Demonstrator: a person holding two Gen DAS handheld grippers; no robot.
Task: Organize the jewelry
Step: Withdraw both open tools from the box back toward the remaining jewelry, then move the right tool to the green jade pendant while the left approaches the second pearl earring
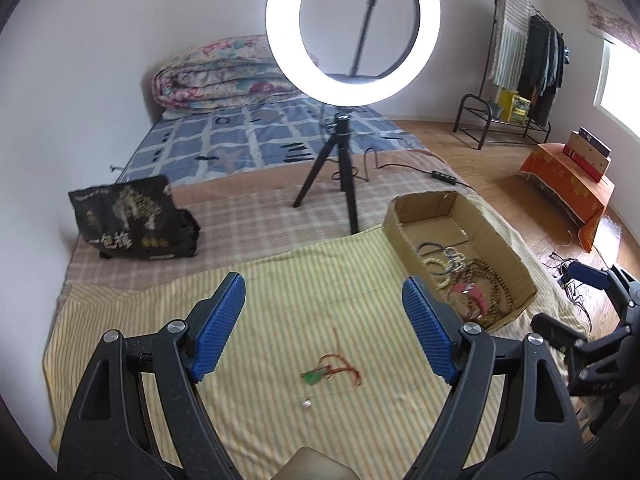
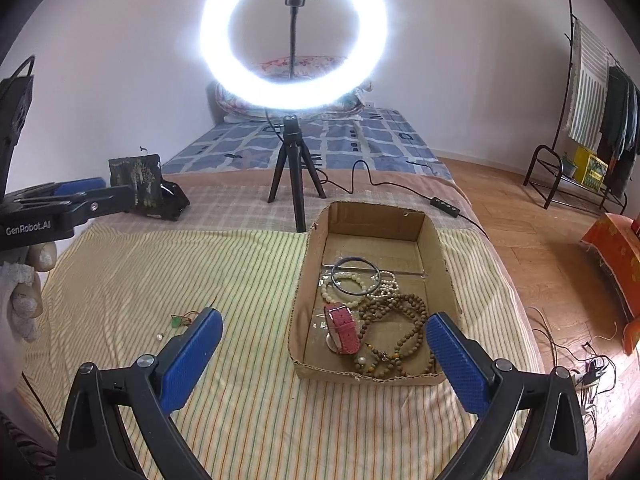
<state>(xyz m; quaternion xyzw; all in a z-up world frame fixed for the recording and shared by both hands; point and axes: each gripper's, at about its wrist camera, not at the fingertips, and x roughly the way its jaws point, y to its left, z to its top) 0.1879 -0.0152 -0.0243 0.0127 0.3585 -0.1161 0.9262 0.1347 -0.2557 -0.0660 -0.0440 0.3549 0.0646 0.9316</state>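
A green pendant on a red cord (image 1: 320,376) lies on the striped yellow cloth (image 1: 160,320), with a small white bead (image 1: 307,403) just in front of it. My left gripper (image 1: 324,300) is open and empty, hovering above them. A cardboard box (image 2: 434,240) holds a pink watch (image 2: 342,330), brown bead strings (image 2: 408,320), pale bead bracelets (image 2: 344,288) and a dark bangle (image 2: 354,276). My right gripper (image 2: 324,336) is open and empty over the box's near end. The pendant (image 2: 176,322) and bead (image 2: 159,336) also show in the right wrist view.
A ring light on a black tripod (image 2: 294,176) stands behind the box, its cable (image 2: 368,176) trailing right. A black bag (image 1: 132,220) lies at the far left. A folded quilt (image 1: 216,76) lies at the bed's head. Wooden floor, cables and an orange-covered stand (image 1: 568,184) are to the right.
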